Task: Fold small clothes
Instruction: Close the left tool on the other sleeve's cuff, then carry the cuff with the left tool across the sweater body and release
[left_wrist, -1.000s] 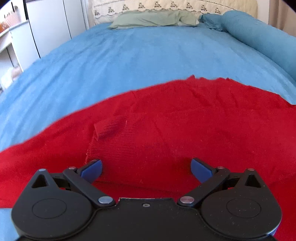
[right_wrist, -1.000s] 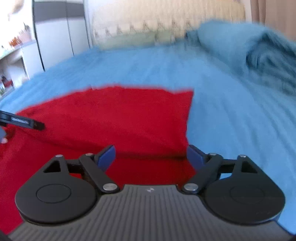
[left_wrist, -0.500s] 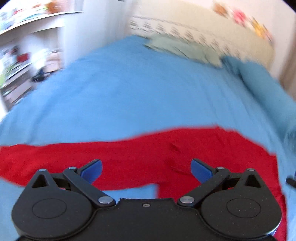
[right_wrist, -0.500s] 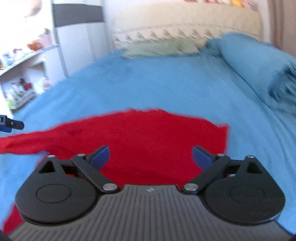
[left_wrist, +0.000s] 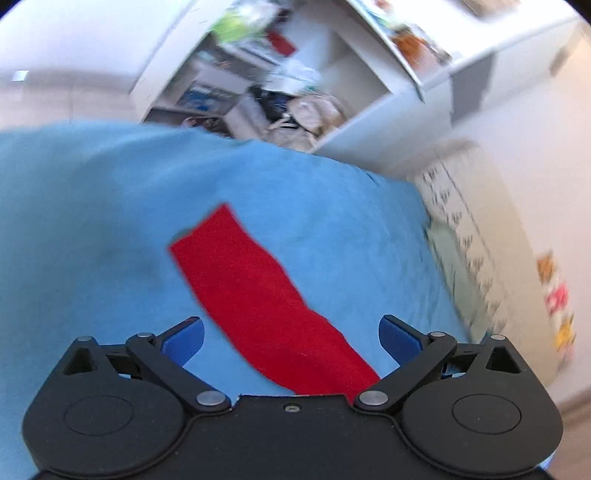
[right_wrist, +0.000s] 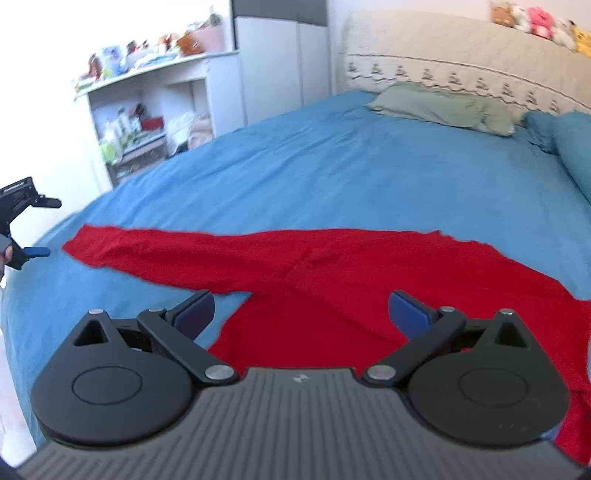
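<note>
One red garment (right_wrist: 332, 266) lies between two empty, wide-spread grippers.

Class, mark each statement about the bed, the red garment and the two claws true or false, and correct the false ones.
1. The red garment lies on a blue bedspread. True.
2. The right claw is shut on the garment. False: its jaws stand open and hold nothing.
3. One sleeve stretches out flat toward the left side of the bed. True.
4. The left claw grips the sleeve end. False: it is open, with the sleeve lying free on the bed.
5. A green pillow lies at the headboard. True.
</note>
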